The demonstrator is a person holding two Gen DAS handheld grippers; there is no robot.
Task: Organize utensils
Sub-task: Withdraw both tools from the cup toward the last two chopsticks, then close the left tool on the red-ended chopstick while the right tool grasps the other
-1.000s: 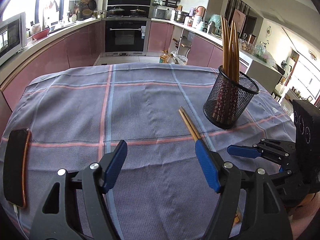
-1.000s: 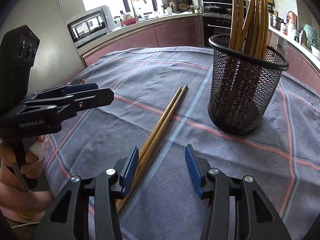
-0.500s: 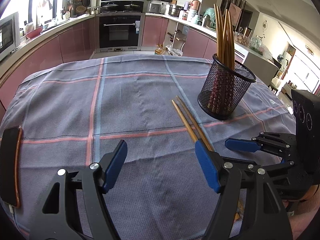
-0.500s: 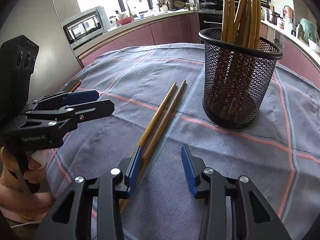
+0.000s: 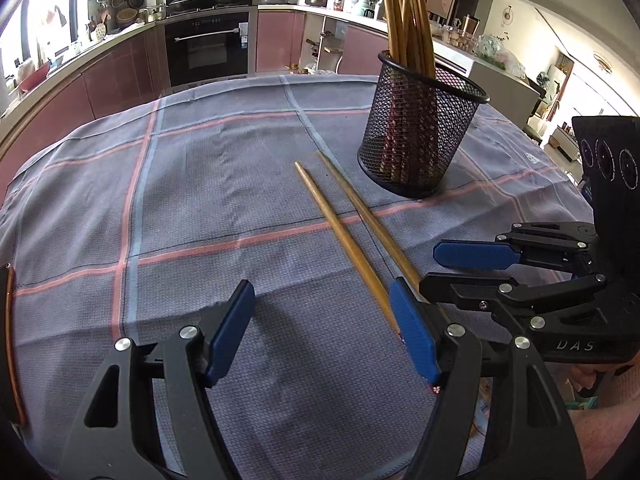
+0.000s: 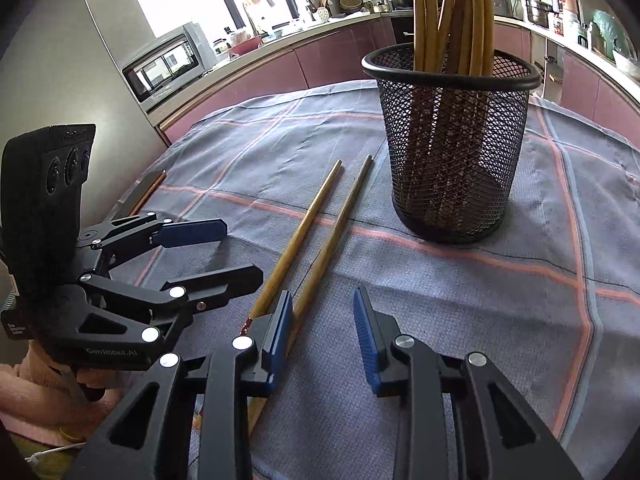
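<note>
Two loose wooden chopsticks (image 5: 352, 236) (image 6: 316, 240) lying side by side on the checked cloth (image 5: 200, 200) (image 6: 500, 300) covering the bench, just beside the black mesh holder (image 5: 416, 136) (image 6: 452, 152), tips aimed toward the holder's base without touching it. More chopsticks (image 5: 408, 24) (image 6: 452, 12) of the same wood standing upright inside the holder, fanned a little above its rim.

Left hand-held gripper (image 5: 324, 328) low over the cloth on the near side of the holder, blue pads spread wide, nothing between them; right-hand pad just beside the near end of one loose chopstick, contact unclear. Right hand-held gripper (image 6: 320, 328) also near the holder and facing it, pads spread apart and holding nothing; left-hand pad over the near ends of the loose pair, which pass beneath it. Each gripper visible in the other's view (image 5: 520, 268) (image 6: 160, 256), close together at the near ends of the loose chopsticks.

Dark phone (image 5: 8, 344) (image 6: 140, 196) flat at the cloth's edge, well apart from the holder, beyond the left gripper. Farther from the holder, kitchen counters with pink cabinet fronts, a built-in oven (image 5: 208, 48) and a microwave (image 6: 168, 64).
</note>
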